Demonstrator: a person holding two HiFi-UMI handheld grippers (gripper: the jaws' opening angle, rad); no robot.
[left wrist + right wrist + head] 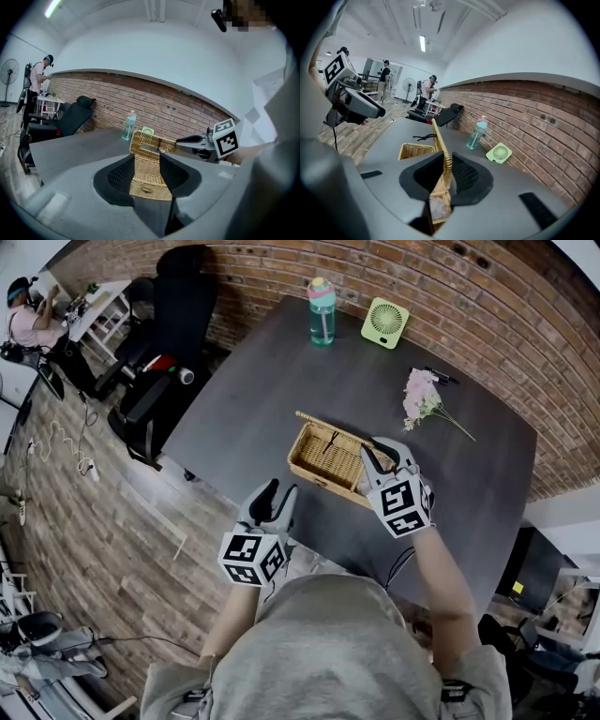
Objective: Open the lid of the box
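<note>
Grey-clad shoulders (328,652) of the operator fill the bottom of the head view. Beyond them, the dark table (281,371) carries the work.

The wicker box (323,463) sits flat on the table near its close edge. Its lid (442,154) stands on edge along the far side, roughly upright, so the opening appears well advanced.

The right gripper (382,454) is clamped on the lid's right end, with the woven rim nipped between its pads (465,176). The left gripper (280,490) hangs just short of the box. Its jaws are spread wide with the box framed between them, and it grips nothing.

Recommended handling, as a judgement:

1. Hold the pinch on the rim only. Wicker flexes, so excess squeeze may deform it.
2. Swing the lid along its hinge arc. Do not pull it straight up, as the light box could lift or slide.
3. If the body shifts, bring the left gripper in to steady the near wall.
4. Release only once the lid rests past upright and will not fall shut.
</note>
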